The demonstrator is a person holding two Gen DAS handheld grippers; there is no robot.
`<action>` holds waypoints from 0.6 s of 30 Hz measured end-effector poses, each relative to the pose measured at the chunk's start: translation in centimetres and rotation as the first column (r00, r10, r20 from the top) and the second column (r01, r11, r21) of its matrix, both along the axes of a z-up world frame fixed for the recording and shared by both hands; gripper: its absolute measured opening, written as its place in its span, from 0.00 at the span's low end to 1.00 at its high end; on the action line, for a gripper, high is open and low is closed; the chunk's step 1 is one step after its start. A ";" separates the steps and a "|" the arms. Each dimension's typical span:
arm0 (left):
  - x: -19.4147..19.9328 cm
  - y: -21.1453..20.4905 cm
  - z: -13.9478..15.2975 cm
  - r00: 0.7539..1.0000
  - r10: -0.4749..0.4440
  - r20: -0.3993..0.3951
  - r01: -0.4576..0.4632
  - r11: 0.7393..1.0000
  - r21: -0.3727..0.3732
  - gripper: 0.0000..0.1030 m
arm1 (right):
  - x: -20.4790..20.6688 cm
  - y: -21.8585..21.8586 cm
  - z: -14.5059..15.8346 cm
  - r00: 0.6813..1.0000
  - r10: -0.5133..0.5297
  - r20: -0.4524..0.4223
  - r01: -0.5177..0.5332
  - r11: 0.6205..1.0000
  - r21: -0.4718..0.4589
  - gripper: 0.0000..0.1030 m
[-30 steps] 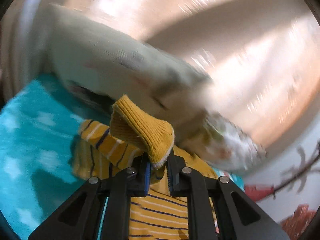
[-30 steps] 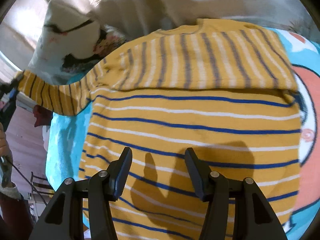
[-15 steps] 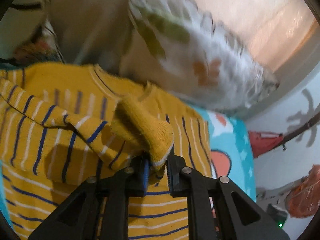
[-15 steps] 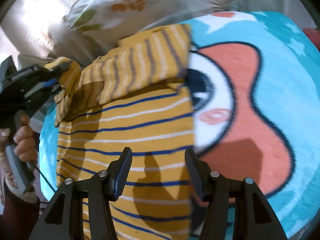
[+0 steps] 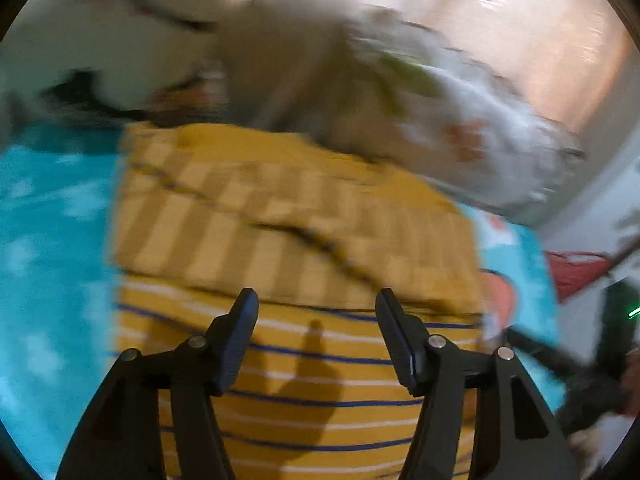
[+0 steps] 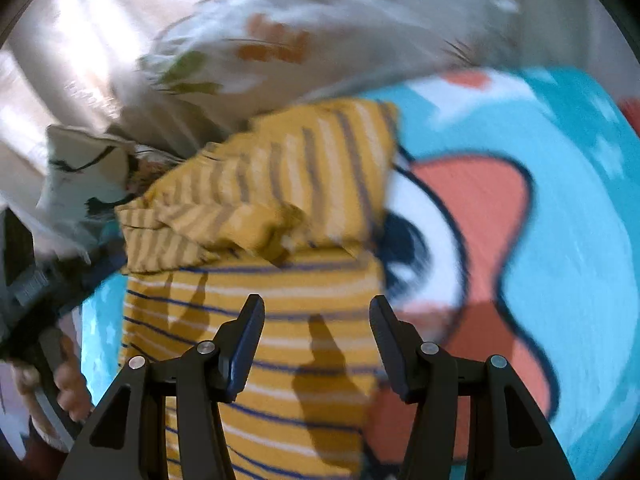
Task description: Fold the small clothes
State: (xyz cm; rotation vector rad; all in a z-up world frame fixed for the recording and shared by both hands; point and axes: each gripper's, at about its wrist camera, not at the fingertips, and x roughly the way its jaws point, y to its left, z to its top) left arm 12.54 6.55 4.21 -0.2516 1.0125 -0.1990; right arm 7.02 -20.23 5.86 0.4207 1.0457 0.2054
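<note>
A small yellow sweater [image 5: 296,364] with blue and white stripes lies on a turquoise blanket [image 5: 48,240]. Both sleeves are folded across its upper part [image 5: 280,232]. My left gripper [image 5: 316,320] is open and empty just above the sweater's body. In the right wrist view the sweater [image 6: 256,320] lies to the left of centre, with the folded sleeves [image 6: 256,200] on top. My right gripper [image 6: 316,328] is open and empty above the sweater's right edge.
The blanket has a big cartoon face in orange and white [image 6: 472,208]. Floral pillows [image 5: 460,100] and a white cushion [image 6: 80,168] lie behind the sweater. The hand holding the left gripper shows at the left in the right wrist view [image 6: 44,320].
My left gripper carried the sleeve cuff across the sweater, let it go and opened. The sleeve now lies folded on the chest. My right gripper stayed open and shifted right.
</note>
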 end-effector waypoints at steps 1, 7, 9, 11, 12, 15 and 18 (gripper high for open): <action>0.4 2.2 -0.4 0.998 0.064 -0.013 -0.064 0.998 0.027 0.58 | 0.8 1.0 0.4 1.000 0.025 0.013 -0.025 1.000 -0.002 0.58; 2.9 10.3 -2.5 0.960 0.278 -0.030 -0.276 0.958 0.074 0.58 | 6.9 9.4 2.5 0.972 0.221 0.082 -0.227 0.971 0.081 0.58; 3.6 11.6 -3.8 0.955 0.288 -0.071 -0.285 0.957 0.060 0.58 | 9.2 13.1 2.2 0.952 0.298 0.077 -0.307 0.934 0.183 0.58; 4.4 12.1 -5.3 0.954 0.278 -0.115 -0.272 0.960 0.066 0.58 | 11.6 16.6 1.4 0.933 0.355 0.059 -0.357 0.892 0.278 0.58; 4.5 11.9 -5.8 0.955 0.268 -0.125 -0.262 0.963 0.062 0.58 | 12.2 17.9 1.0 0.927 0.373 0.052 -0.370 0.878 0.304 0.58; 4.7 11.8 -6.8 0.960 0.245 -0.139 -0.242 0.970 0.038 0.58 | 15.2 22.7 -1.3 0.904 0.427 0.001 -0.391 0.827 0.405 0.58; 4.8 11.8 -7.3 0.962 0.230 -0.145 -0.230 0.973 0.016 0.58 | 18.3 26.7 -4.5 0.893 0.444 -0.066 -0.366 0.805 0.467 0.58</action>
